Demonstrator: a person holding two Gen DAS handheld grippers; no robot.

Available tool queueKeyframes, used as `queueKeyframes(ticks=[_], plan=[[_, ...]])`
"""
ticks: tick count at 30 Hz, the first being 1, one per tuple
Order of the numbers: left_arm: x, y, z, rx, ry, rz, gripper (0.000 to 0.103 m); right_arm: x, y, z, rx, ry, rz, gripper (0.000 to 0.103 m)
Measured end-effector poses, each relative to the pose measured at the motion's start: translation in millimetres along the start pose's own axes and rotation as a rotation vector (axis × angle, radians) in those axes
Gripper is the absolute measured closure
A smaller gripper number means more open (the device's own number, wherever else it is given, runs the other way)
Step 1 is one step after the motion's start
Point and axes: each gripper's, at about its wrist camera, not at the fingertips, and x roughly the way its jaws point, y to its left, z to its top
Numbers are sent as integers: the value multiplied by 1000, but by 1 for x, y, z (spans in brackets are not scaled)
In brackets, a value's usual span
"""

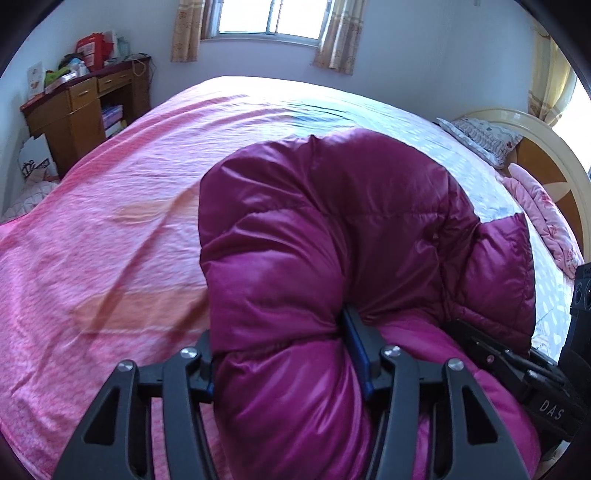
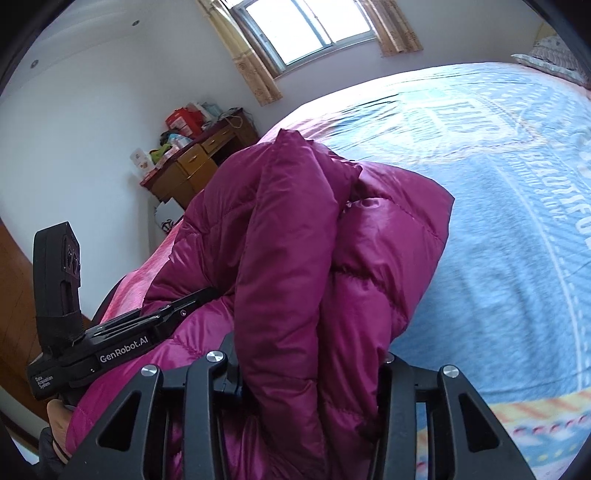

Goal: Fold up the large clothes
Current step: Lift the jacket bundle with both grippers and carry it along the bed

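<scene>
Room: bedroom with white walls, window [image 1: 267,18] flanked by patterned curtains [image 1: 338,35], daylight strong on the far side.
Bed [image 1: 92,229]: large, covered on one half by a pink blanket and on the other by a light blue sheet [image 2: 517,221] bearing printed lettering.
Headboard [image 1: 554,147]: cream and wood, curved, at the right edge of the left wrist view; patterned pillow [image 1: 480,136] leaning beside it, pink floral bedding [image 1: 543,206] bunched below.
Desk [image 1: 77,107]: brown wood with drawers, in the far corner, top crowded with boxes and small items too small to make out.
Jacket [image 1: 314,229]: magenta quilted down coat, shiny, gathered into a thick bundle over the bed, near its front edge, bulging up between both tools.
Left gripper [image 1: 284,354]: clamped on a fat fold of the coat, fingers spread wide by the padding, blue pad [image 1: 358,350] pressed into the fabric.
Right gripper [image 2: 310,373]: likewise closed around a thick roll of the same coat, jaws held well apart by the bulk.
Neighbouring tool: each device visible in the other's view, black body touching the coat; bare fingers [image 2: 59,424] wrapped around the left handle.
</scene>
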Motion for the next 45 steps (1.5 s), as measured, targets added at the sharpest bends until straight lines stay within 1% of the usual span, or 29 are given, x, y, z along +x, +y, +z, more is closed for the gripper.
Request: queueKeyframes(ticks=[6, 11, 16, 20, 25, 29, 34, 37, 38, 39, 41, 45], plan=[[-17, 28, -8, -41, -19, 20, 50, 7, 26, -7, -7, 19, 78, 61], [-39, 63, -6, -97, -56, 77, 51, 29, 74, 0, -69, 42, 158, 61], [-67, 107, 0, -156, -120, 161, 52, 57, 135, 11, -164, 50, 244, 61], [-88, 143, 5, -200, -166, 252, 52, 86, 183, 19, -210, 56, 320, 61], [-104, 181, 3, -246, -197, 348, 52, 119, 232, 21, -242, 79, 409, 61], [-112, 204, -3, -271, -208, 398, 52, 139, 265, 16, -264, 105, 457, 61], [-116, 217, -6, -296, -218, 423, 52, 152, 286, 11, -283, 114, 492, 61], [-116, 222, -7, -305, -223, 431, 52, 155, 291, 9, -294, 112, 502, 61], [-116, 224, -7, -306, -224, 434, 52, 156, 292, 6, -299, 113, 502, 61], [-114, 226, -8, -308, -222, 438, 52, 150, 282, -1, -303, 114, 501, 61], [-109, 231, -7, -317, -212, 439, 52, 160, 290, 1, -311, 117, 492, 61], [-98, 241, 3, -312, -202, 453, 52, 169, 289, 1, -318, 108, 484, 61]])
